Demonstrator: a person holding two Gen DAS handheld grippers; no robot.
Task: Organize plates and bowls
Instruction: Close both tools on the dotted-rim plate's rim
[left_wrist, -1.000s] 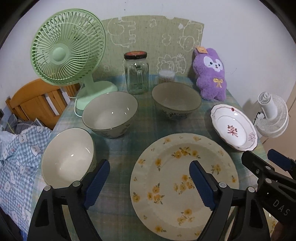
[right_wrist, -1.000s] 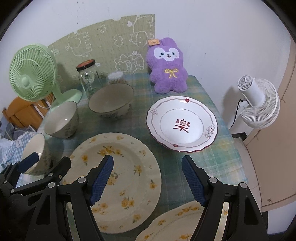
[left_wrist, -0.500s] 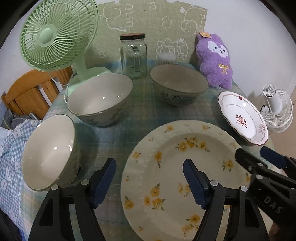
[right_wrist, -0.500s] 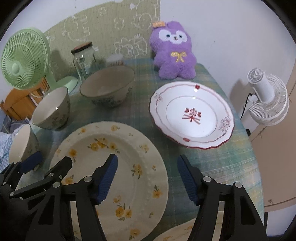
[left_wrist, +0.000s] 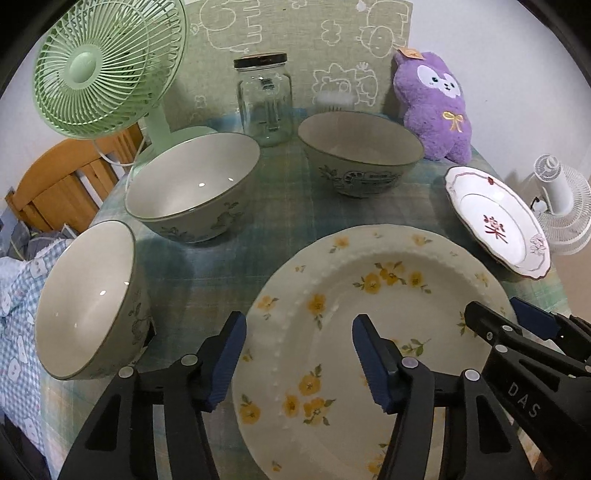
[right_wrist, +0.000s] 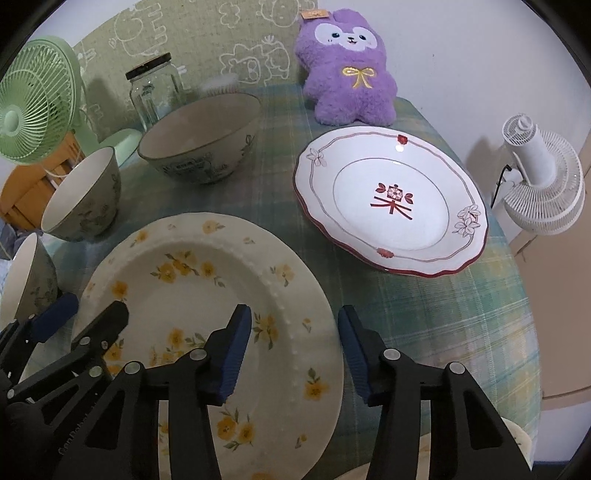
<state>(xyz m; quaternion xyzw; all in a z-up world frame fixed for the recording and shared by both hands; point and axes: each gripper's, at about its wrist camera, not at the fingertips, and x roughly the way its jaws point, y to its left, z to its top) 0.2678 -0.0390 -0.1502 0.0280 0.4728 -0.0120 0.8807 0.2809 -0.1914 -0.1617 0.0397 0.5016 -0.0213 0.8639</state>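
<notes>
The yellow-flowered plate (left_wrist: 373, 325) is shown flat on the cloth-covered counter (left_wrist: 288, 192), near its front edge. Its left rim is straddled by the left gripper (left_wrist: 299, 354), its right rim by the right gripper (right_wrist: 293, 350). Both sets of jaws have just been closing and stand about half open, with the rim between them but not yet pinched. The plate is judged glazed ceramic: stiff, fairly heavy, slippery, breakable. A hold on the raised beaded rim at opposite sides is advised, with the plate kept level.
</notes>
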